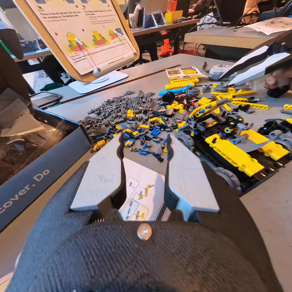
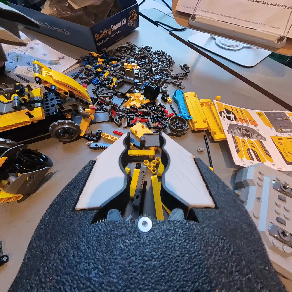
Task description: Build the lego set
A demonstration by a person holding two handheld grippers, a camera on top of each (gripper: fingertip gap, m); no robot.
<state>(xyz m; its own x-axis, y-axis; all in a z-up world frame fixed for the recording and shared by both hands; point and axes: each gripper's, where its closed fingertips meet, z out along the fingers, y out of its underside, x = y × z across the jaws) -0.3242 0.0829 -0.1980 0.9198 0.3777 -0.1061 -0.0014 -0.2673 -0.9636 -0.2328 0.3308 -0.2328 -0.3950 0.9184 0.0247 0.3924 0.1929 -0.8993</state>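
My left gripper (image 1: 144,140) is open and empty. It hovers over the near edge of a pile of small grey, black, blue and yellow building parts (image 1: 134,118), above an open instruction booklet (image 1: 142,188). A partly built yellow and black vehicle (image 1: 229,150) stands just to its right. My right gripper (image 2: 144,137) is open and holds nothing. It is low over loose parts, with a grey panel piece (image 2: 151,139) and yellow beams (image 2: 140,152) between its fingers. It also shows at the far right of the left wrist view (image 1: 225,80). The vehicle (image 2: 31,109) is to its left.
A dark blue kit box (image 1: 39,165) (image 2: 94,26) stands open at the table's left. A document stand (image 1: 82,41) is at the back. A sticker sheet (image 2: 252,131), a blue tool (image 2: 180,104), yellow panels (image 2: 199,110) and a grey hub unit (image 2: 265,205) lie right of the pile. The tips of one gripper are about 25 centimeters away from the tips of the other.
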